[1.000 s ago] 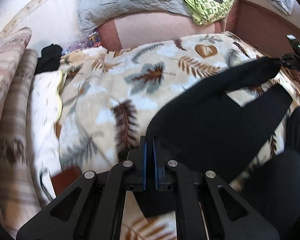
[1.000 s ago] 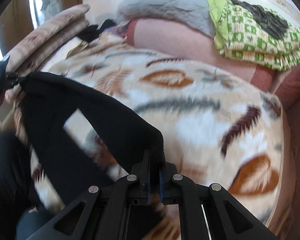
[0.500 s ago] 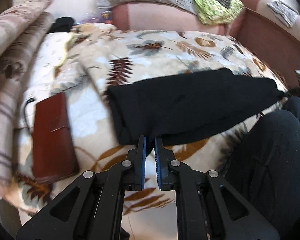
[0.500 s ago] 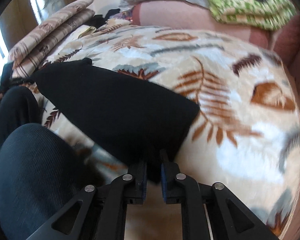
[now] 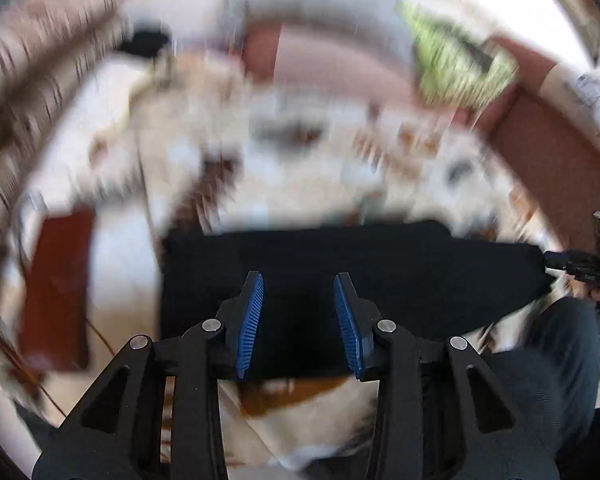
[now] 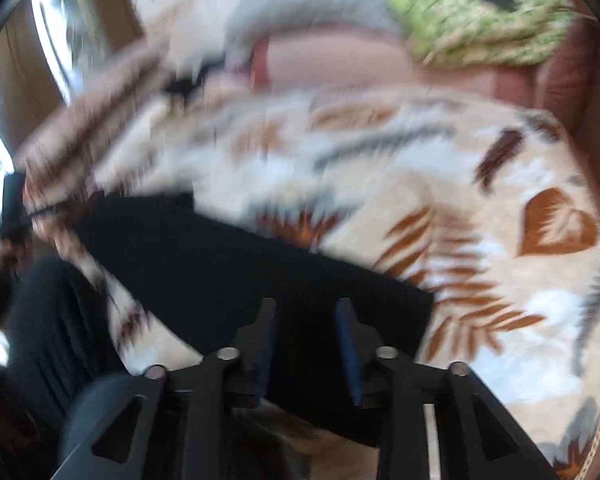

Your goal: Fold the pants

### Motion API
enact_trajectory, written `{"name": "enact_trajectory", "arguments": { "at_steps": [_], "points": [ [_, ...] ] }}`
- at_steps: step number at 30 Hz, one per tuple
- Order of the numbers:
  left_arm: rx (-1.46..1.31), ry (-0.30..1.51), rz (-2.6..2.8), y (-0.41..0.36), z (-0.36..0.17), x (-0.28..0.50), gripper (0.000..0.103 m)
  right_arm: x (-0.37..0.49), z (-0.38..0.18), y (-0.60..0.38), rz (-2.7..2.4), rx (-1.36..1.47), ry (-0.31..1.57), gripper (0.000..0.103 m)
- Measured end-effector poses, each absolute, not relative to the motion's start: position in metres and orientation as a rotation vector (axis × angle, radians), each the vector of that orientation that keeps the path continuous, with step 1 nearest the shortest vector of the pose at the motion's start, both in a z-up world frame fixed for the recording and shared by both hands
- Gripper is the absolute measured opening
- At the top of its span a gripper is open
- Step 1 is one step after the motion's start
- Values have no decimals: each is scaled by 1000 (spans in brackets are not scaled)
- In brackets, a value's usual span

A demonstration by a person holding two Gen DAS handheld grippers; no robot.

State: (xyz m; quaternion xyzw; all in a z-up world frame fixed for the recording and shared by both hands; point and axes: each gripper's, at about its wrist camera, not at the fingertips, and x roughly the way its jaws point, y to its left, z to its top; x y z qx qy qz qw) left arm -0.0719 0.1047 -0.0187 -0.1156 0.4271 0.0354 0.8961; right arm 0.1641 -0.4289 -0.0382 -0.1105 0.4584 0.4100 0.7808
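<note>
The black pants [image 5: 340, 264] lie folded in a long band across the near edge of the leaf-print blanket [image 5: 284, 152]. My left gripper [image 5: 298, 284] hovers over their left end, jaws opening, blue pads apart and not pressing the cloth. In the right wrist view the pants [image 6: 228, 264] stretch from the left toward my right gripper [image 6: 306, 308], whose jaws are also opening above the right end, pads clear of the fabric. Both views are blurred by motion. The right gripper [image 5: 592, 268] shows at the far right of the left wrist view.
A brown wallet-like case [image 5: 58, 284] lies on the blanket left of the pants. A grey pillow [image 5: 320, 12] and green patterned cloth [image 5: 460, 68] sit at the sofa back. A person's dark-trousered knee [image 5: 540, 368] is close at the front edge.
Both grippers held the pants' ends shut, lowered them onto the blanket's near edge, and now their jaws have parted and let the cloth go.
</note>
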Motion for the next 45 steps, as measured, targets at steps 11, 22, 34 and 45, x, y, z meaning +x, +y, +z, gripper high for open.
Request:
{"name": "enact_trajectory", "arguments": {
  "at_steps": [11,22,34,45],
  "points": [
    [-179,833,94,87,-29,-96,36,173,-43,-475,882,-24,1089,31],
    [-69,865,130,92,-66,-66,54,165,-58,-481,848,-81,1146,40],
    [-244,707,43,77,90,-50,59,173,-13,-571,597,595,1183,44],
    [-424,832,-45,-19,-25,-1,82,159,-99,-556,496,911,1181,65]
  ]
}}
